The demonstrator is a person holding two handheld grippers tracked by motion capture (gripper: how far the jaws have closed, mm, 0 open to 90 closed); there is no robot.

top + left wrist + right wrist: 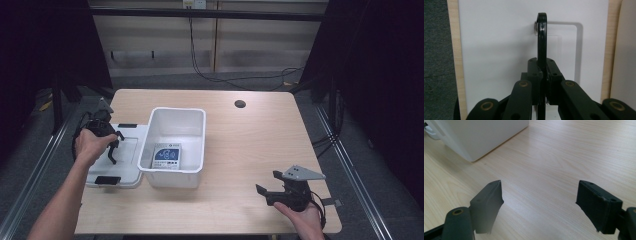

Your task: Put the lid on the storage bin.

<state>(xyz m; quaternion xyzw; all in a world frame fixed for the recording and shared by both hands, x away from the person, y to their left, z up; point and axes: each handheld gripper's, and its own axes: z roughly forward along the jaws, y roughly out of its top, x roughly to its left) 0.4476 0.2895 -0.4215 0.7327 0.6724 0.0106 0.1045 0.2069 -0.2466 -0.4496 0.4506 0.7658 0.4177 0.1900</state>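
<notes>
A white bin (176,175) stands left of the table's middle, with a blue-and-white printed packet (166,156) lying flat on its floor. Left of the bin lies a flat white lid (127,165) with black clips at its ends. My left gripper (113,151) hangs over this lid (499,50), shut (542,72) on the lid's thin black handle (542,37), which stands upright between the jaws. At the front right my right gripper (266,188) rests low over the wood, open (539,202) with nothing between its fingers; a corner of the bin (481,135) lies ahead of it.
The light wooden table (250,145) has a round cable hole (240,104) at the back. Its front edge runs just behind my right hand. Dark floor and metal rails flank both sides. Cables hang along the back wall.
</notes>
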